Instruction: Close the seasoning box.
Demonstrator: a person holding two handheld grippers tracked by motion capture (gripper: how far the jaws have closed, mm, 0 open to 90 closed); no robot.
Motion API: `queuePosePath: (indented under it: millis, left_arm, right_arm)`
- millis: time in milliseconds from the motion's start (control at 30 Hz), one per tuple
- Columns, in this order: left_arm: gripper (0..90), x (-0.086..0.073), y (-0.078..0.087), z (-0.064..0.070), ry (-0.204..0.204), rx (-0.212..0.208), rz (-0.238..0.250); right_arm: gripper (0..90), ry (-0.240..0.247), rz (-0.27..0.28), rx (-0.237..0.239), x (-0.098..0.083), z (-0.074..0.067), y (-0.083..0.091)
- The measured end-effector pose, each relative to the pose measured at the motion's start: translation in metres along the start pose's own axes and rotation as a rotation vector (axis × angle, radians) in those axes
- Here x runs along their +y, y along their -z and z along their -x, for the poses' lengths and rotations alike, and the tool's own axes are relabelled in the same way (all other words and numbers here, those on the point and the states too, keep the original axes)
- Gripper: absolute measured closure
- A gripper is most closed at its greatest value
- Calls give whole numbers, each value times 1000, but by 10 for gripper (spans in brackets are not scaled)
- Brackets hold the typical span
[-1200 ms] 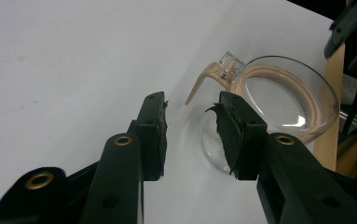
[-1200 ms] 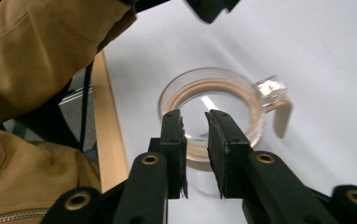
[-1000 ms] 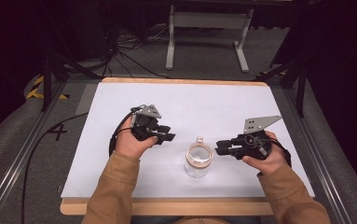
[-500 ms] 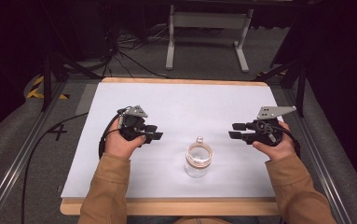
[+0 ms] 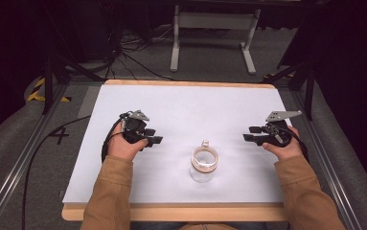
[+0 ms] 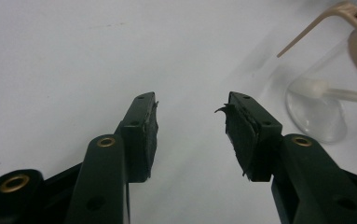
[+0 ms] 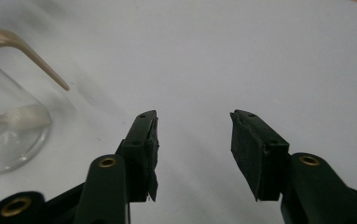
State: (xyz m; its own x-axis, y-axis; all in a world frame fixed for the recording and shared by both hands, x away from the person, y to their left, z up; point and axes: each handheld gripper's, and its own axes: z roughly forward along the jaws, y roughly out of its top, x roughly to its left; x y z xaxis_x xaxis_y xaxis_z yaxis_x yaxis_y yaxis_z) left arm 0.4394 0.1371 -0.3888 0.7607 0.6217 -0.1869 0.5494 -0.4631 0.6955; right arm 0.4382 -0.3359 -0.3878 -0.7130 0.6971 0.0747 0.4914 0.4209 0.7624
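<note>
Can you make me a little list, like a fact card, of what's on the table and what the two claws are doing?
table: white top with a wooden edge
jar: clear glass jar with a tan lid ring, standing near the front middle
left claw: open, holding nothing, left of the jar
right claw: open, holding nothing, right of the jar
touching the jar: neither claw

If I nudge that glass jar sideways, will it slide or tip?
The glass jar stands upright on the smooth white table, so it probably slides. It looks empty and light; a high push might tip it. Clear glass: likely slippery, fragile.
</note>
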Motion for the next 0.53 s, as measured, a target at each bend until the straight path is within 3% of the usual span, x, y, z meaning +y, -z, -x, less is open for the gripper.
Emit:
queuePosePath:
  millis: [33,200,533]
  left_arm:
    - [536,-1,-1,0,15,3,-3]
    - [532,-4,-9,-5,17,8,-30]
    - [513,-8,-19,-9,21,18,-86]
  right_arm:
    - [517,-2,-7,-6,-3,3,-2]
    - [514,-13,-41,-28,-14,12,-12]
    - [505,-1,-47,-51,-23,14,-24]
